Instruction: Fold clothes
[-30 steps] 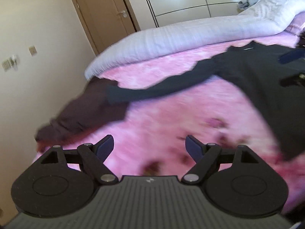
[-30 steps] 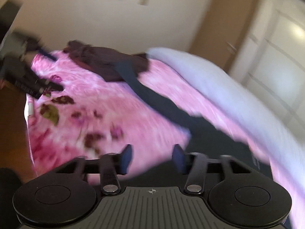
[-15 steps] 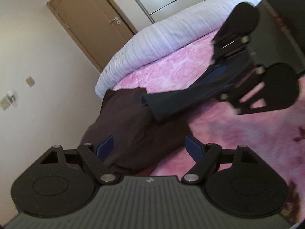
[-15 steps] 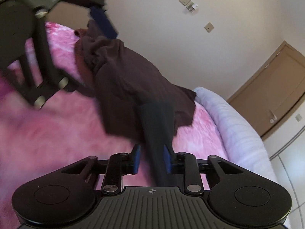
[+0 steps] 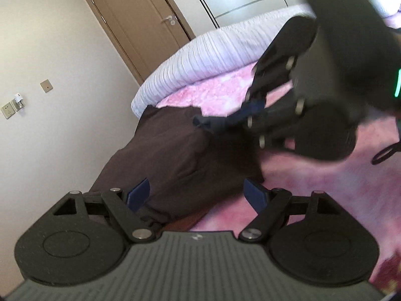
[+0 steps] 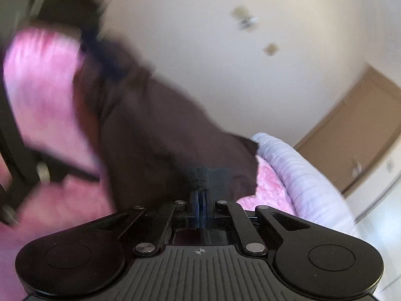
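Step in hand, as I read it: the sleeve fold on a dark long-sleeved top. To do it well, carry the cuff level and inward toward the top's body, keep the sleeve taut so it lays flat without a twist, and don't let go until the cuff sits on the body panel. Watch that the brown garment underneath doesn't drag along. The free gripper should pin that brown cloth or stay clear of the sleeve's path.

Largest first. Pink floral bedspread (image 5: 313,188) covers the bed, with a white ribbed duvet roll (image 5: 205,57) along the far edge. Brown wooden door (image 5: 140,25) sits in the cream wall behind it.

Brown garment (image 5: 175,155) lies heaped near the bed's corner, rumpled, unfolded, draping over the edge.

Right gripper (image 6: 200,198) has its jaws clamped tight together on the dark sleeve cuff (image 6: 200,175); the cuff bunches up just ahead of the blue pads. In the left wrist view the same cuff pokes out past the right gripper's tips, lying over the brown garment. The rest of the sleeve and the top's body are hidden behind the gripper, so I can't tell how they lie.

Left gripper (image 5: 200,193) has its jaws spread wide, nothing held, hovering over the brown garment's near edge; contact can't be told.

Right wrist view is motion-blurred; fine detail is lost.
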Motion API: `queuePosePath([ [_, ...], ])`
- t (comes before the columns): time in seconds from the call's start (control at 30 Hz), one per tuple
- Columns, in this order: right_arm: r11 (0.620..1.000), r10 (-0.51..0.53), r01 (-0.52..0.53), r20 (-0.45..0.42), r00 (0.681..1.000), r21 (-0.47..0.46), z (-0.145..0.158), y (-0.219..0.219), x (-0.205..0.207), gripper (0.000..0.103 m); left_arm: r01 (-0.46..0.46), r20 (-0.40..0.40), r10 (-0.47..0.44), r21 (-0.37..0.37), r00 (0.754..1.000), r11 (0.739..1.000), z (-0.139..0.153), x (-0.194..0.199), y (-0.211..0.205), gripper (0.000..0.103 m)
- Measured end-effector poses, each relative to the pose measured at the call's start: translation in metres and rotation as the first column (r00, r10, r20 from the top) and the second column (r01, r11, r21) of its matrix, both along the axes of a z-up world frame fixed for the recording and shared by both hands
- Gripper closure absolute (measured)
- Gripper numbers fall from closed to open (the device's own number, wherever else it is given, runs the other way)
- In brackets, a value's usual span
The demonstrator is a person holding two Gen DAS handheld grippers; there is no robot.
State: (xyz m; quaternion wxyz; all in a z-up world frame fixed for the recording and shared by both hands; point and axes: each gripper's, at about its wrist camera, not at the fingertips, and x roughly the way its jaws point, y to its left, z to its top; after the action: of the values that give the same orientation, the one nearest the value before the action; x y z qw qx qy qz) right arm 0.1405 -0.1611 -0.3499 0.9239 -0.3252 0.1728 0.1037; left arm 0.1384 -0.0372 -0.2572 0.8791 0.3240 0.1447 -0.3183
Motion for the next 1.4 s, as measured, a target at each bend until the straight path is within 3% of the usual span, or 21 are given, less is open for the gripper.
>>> queuePosePath([
  [0.1, 0.970, -0.068, 0.049, 0.070, 0.995, 0.236, 0.051, -0.052, -0.018, 0.102, 0.041, 0.003, -0.041, -0.021, 0.999, 0.999, 0.010, -0.016, -0.014, 0.024],
  [0.17, 0.932, -0.185, 0.114, 0.182, 0.966, 0.344, 0.097, -0.111, -0.043, 0.102, 0.080, 0.010, -0.080, -0.039, 0.997, 0.996, 0.018, -0.031, -0.028, 0.024],
  [0.23, 0.884, -0.331, 0.186, 0.292, 0.897, 0.429, 0.136, -0.174, -0.082, 0.102, 0.123, 0.006, -0.123, -0.064, 0.992, 0.990, 0.025, -0.047, -0.045, 0.024],
  [0.3, 0.799, -0.524, 0.302, 0.357, 0.773, 0.521, 0.159, -0.246, -0.139, 0.102, 0.171, -0.006, -0.173, -0.088, 0.985, 0.981, 0.029, -0.064, -0.065, 0.024],
  [0.37, 0.663, -0.694, 0.416, 0.304, 0.652, 0.622, 0.151, -0.309, -0.203, 0.102, 0.219, -0.028, -0.223, -0.105, 0.974, 0.970, 0.030, -0.082, -0.090, 0.024],
  [0.4, 0.576, -0.770, 0.468, 0.252, 0.587, 0.670, 0.143, -0.340, -0.234, 0.102, 0.244, -0.038, -0.250, -0.109, 0.968, 0.964, 0.029, -0.091, -0.103, 0.024],
  [0.5, 0.301, -0.900, 0.607, 0.008, 0.436, 0.735, 0.083, -0.411, -0.307, 0.102, 0.340, -0.062, -0.347, -0.101, 0.936, 0.935, 0.024, -0.121, -0.146, 0.023],
  [0.57, 0.145, -0.921, 0.659, -0.143, 0.363, 0.738, 0.041, -0.444, -0.337, 0.102, 0.396, -0.083, -0.403, -0.086, 0.911, 0.914, 0.017, -0.139, -0.178, 0.023],
  [0.63, 0.017, -0.907, 0.680, -0.275, 0.319, 0.733, 0.006, -0.470, -0.358, 0.102, 0.435, -0.107, -0.441, -0.072, 0.891, 0.898, 0.008, -0.148, -0.208, 0.023],
  [0.7, -0.076, -0.878, 0.676, -0.371, 0.304, 0.733, -0.017, -0.489, -0.370, 0.102, 0.454, -0.134, -0.458, -0.060, 0.879, 0.889, 0.000, -0.153, -0.236, 0.023],
  [0.77, -0.109, -0.854, 0.656, -0.408, 0.323, 0.746, -0.025, -0.500, -0.380, 0.102, 0.453, -0.163, -0.454, -0.047, 0.876, 0.890, -0.010, -0.153, -0.263, 0.023],
  [0.97, -0.068, -0.791, 0.607, -0.414, 0.451, 0.792, -0.012, -0.514, -0.418, 0.102, 0.413, -0.196, -0.400, 0.028, 0.896, 0.910, -0.040, -0.140, -0.333, 0.024],
  [1.07, -0.055, -0.786, 0.591, -0.400, 0.472, 0.805, -0.009, -0.518, -0.433, 0.102, 0.391, -0.235, -0.381, -0.004, 0.894, 0.920, -0.041, -0.136, -0.342, 0.024],
  [1.2, -0.102, -0.732, 0.608, -0.473, 0.490, 0.787, -0.026, -0.513, -0.449, 0.102, 0.407, -0.228, -0.399, -0.012, 0.888, 0.913, -0.037, -0.145, -0.350, 0.024],
  [1.27, -0.152, -0.697, 0.592, -0.510, 0.504, 0.792, -0.035, -0.518, -0.457, 0.101, 0.424, -0.224, -0.416, -0.016, 0.881, 0.906, -0.034, -0.151, -0.354, 0.024],
  [1.33, -0.219, -0.654, 0.573, -0.554, 0.514, 0.790, -0.039, -0.522, -0.465, 0.084, 0.440, -0.220, -0.434, -0.019, 0.874, 0.898, -0.032, -0.156, -0.358, 0.024],
  [1.37, -0.241, -0.647, 0.551, -0.556, 0.522, 0.799, -0.040, -0.524, -0.469, 0.079, 0.448, -0.218, -0.442, -0.022, 0.870, 0.894, -0.030, -0.158, -0.360, 0.024],
  [1.4, -0.262, -0.641, 0.530, -0.556, 0.530, 0.807, -0.041, -0.527, -0.473, 0.067, 0.455, -0.217, -0.450, -0.028, 0.866, 0.890, -0.028, -0.160, -0.363, 0.024],
])
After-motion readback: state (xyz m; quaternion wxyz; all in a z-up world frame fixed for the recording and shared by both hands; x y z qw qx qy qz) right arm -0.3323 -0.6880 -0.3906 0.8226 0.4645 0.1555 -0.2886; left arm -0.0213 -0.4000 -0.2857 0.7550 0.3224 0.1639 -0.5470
